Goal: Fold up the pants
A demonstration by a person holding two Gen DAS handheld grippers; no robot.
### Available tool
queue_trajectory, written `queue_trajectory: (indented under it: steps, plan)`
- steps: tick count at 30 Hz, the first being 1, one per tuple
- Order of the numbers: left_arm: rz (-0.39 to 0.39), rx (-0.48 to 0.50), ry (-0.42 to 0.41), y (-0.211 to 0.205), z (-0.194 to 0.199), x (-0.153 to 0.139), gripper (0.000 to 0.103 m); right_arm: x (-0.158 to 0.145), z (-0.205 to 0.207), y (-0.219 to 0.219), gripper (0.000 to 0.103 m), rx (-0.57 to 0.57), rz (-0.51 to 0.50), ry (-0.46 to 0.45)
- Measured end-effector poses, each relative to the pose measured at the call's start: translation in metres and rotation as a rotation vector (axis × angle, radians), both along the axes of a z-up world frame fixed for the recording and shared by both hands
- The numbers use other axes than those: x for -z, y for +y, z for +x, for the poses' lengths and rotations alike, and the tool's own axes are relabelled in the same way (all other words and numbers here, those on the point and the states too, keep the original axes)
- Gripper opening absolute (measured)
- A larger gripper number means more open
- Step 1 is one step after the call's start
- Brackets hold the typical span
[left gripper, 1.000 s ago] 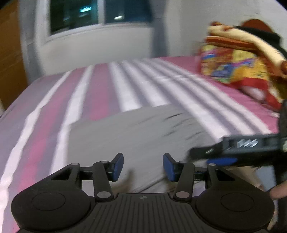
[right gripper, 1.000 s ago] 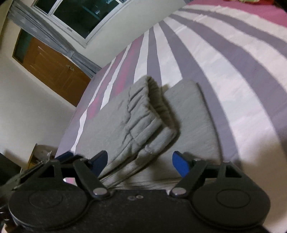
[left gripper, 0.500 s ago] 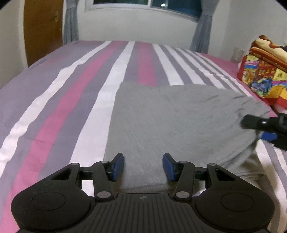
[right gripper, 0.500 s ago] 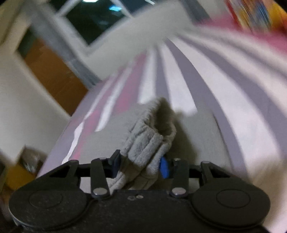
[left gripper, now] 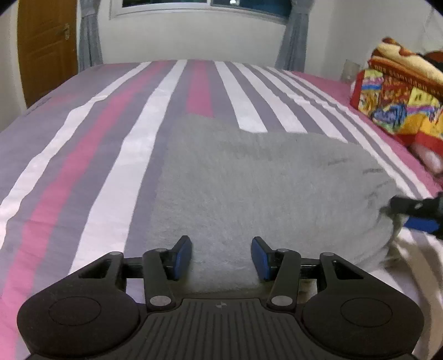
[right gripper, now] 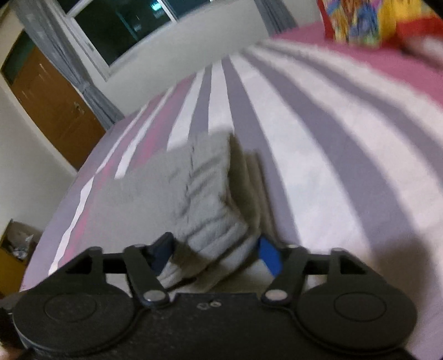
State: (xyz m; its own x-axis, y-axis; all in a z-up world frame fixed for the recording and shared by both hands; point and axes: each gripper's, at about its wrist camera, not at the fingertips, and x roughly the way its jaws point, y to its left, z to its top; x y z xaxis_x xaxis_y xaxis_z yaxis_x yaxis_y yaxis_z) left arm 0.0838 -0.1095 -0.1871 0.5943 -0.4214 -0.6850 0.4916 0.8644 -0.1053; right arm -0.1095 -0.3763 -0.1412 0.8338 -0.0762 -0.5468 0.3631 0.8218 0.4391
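The grey pants [left gripper: 265, 191] lie folded on the striped bed [left gripper: 110, 133]. My left gripper [left gripper: 221, 257] is open and empty, its blue pads just over the near edge of the pants. My right gripper [right gripper: 216, 254] holds the ribbed waistband end of the pants [right gripper: 210, 216] between its blue pads and lifts it off the lower layer. The right gripper also shows at the right edge of the left wrist view [left gripper: 415, 213], at the pants' right end.
A pile of colourful blankets [left gripper: 401, 91] sits at the right side of the bed. A wooden door [left gripper: 47, 47] and a curtained window [left gripper: 205, 5] stand behind the bed. A box [right gripper: 13, 246] stands on the floor at the left.
My right gripper closed on the waistband and has raised it. My left gripper stayed open and drew back slightly over the near edge of the pants.
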Motion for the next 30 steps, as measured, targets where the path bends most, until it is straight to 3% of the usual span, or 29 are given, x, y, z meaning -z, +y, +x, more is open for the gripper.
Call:
queue_trajectory:
  steps: [2, 6, 9, 12, 17, 22, 30]
  plan:
    - [-0.010, -0.016, -0.011, 0.002, 0.002, -0.004, 0.049, -0.015, -0.004, 0.004, 0.064, 0.003, -0.055, -0.033]
    - [-0.007, -0.013, -0.009, -0.005, 0.009, -0.005, 0.049, -0.033, 0.011, 0.022, 0.050, -0.102, -0.168, -0.049]
    - [0.030, -0.003, 0.034, -0.013, 0.013, 0.008, 0.049, -0.020, 0.028, 0.034, 0.046, -0.161, -0.221, 0.009]
    - [0.048, 0.019, 0.012, -0.016, 0.006, 0.015, 0.050, 0.011, 0.036, 0.032, 0.044, -0.174, -0.277, 0.119]
    - [0.042, 0.023, 0.016, -0.014, 0.005, 0.009, 0.050, 0.005, 0.033, 0.027, 0.042, -0.182, -0.260, 0.110]
    - [0.011, 0.029, 0.026, -0.022, 0.020, -0.001, 0.050, -0.018, 0.037, 0.024, 0.044, -0.178, -0.218, 0.027]
    - [0.055, 0.040, 0.032, -0.074, 0.074, 0.003, 0.050, -0.019, 0.102, 0.017, 0.045, -0.202, -0.257, 0.047]
